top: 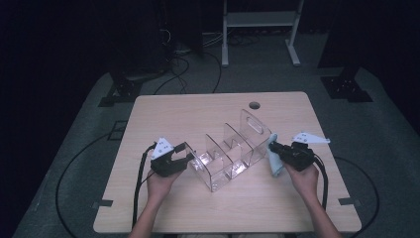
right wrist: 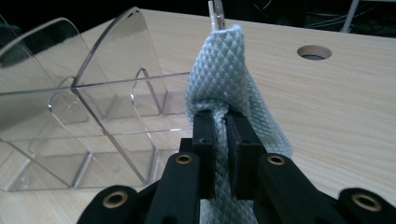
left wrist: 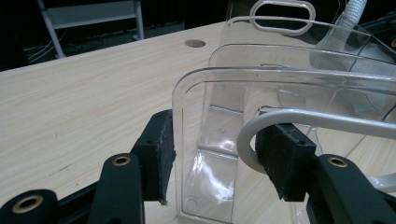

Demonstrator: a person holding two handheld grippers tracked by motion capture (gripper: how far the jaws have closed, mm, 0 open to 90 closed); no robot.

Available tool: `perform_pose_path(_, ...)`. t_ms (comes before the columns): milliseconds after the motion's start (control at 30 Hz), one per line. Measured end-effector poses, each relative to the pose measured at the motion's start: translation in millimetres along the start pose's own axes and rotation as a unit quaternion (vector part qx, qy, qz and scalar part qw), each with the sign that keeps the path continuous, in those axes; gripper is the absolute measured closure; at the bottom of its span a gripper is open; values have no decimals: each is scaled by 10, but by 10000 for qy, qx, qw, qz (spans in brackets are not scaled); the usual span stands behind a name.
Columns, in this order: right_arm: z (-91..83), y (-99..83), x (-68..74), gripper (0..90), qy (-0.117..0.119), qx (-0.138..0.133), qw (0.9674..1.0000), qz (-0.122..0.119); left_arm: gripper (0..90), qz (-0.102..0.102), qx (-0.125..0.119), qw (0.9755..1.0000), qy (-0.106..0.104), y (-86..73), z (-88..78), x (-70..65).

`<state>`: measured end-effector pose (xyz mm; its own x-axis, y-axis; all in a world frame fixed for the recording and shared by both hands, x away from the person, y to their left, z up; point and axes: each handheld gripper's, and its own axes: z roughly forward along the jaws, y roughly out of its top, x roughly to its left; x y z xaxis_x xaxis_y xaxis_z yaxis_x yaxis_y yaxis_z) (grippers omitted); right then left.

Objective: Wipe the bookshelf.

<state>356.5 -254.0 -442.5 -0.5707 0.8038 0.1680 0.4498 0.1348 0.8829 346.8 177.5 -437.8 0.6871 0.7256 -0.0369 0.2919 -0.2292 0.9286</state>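
Currently, step in hand: the clear organizer (top: pixel 230 153) is steadied by the left gripper (top: pixel 174 159) while the cloth (top: pixel 275 159) is brought to its far end by the right gripper (top: pixel 276 147); wiping is judged to be under way or about to start.
Left gripper: jaws are part closed across the near end wall of the organizer, one pad (left wrist: pixel 159 156) outside the wall, the other (left wrist: pixel 282 161) inside by the white-edged handle cutout; both pads seem pressed to the plastic.
Right gripper: jaws are nearly together, clamped on a fold of the cloth (right wrist: pixel 229 88), which stands up above them and hangs below.
Next move: the cloth is to be pressed flat on the end panel and drawn along it; the hold at the other end must be kept firm so the light plastic is not pushed across the table (top: pixel 163 114).
Organizer, place: middle of the table, lying diagonally between the two grippers.
Organizer, look: transparent, glossy, with several upright rounded dividers and a slot handle in the end panel (top: pixel 255 124).
Cloth, look: pale blue-green, waffle-textured, bunched and touching the far end.
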Motion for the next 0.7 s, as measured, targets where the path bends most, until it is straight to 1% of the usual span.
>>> perform_pose_path(33, 17, -7, 48, 828, 22, 30, 10000, -34, 471, 17, 0, 10000, 12, 0, 0, 3)
perform_pose_path(67, 35, -17, 106, 828, 71, 60, 9998, -154, 471, 10, -9, 10000, 15, 0, 0, 11)
perform_pose_path(100, 50, -26, 155, 828, 196, 110, 9994, -279, 471, 5, -13, 10000, 17, -1, 0, 18)
perform_pose_path(133, 61, -30, 191, 828, 235, 154, 9988, -408, 471, -1, -17, 10000, 11, -1, 1, 21)
perform_pose_path(167, 61, -27, 200, 829, 183, 167, 9984, -515, 471, 8, -11, 10000, 13, 0, 1, 20)
perform_pose_path(200, 60, -16, 174, 829, 180, 179, 9983, -524, 471, 28, -10, 10000, 17, 1, 2, 16)
perform_pose_path(233, 60, -9, 129, 828, 133, 134, 9987, -474, 470, 47, -4, 10000, 16, 3, 3, 13)
perform_pose_path(300, 66, 6, 37, 828, 38, 87, 9995, -315, 472, 66, -5, 10000, -1, 3, 6, 12)
perform_pose_path(333, 74, 4, 9, 828, 54, 90, 9996, -247, 472, 52, 4, 10000, 5, 7, 9, 11)
perform_pose_path(367, 87, -5, 15, 827, 91, 83, 9997, -204, 472, 81, 30, 10000, 2, 13, 10, 14)
perform_pose_path(400, 97, -16, 50, 827, 157, 122, 9995, -226, 472, 72, 27, 10000, 1, 15, 11, 15)
perform_pose_path(467, 121, -38, 160, 827, 389, 203, 9982, -402, 472, 69, 29, 10000, 2, 14, 10, 16)
perform_pose_path(500, 127, -42, 208, 827, 449, 254, 9974, -509, 472, 69, 31, 10000, 5, 15, 10, 15)
perform_pose_path(533, 130, -39, 229, 828, 426, 269, 9968, -618, 472, 69, 34, 10000, 9, 15, 8, 15)
perform_pose_path(567, 128, -28, 211, 828, 424, 294, 9965, -652, 472, 80, 34, 10000, 8, 14, 9, 13)
perform_pose_path(667, 127, 15, 72, 828, 248, 189, 9985, -453, 471, 74, 28, 10000, 6, 14, 11, 12)
perform_pose_path(700, 130, 25, 33, 828, 226, 162, 9988, -412, 471, 72, 24, 10000, 5, 14, 12, 11)
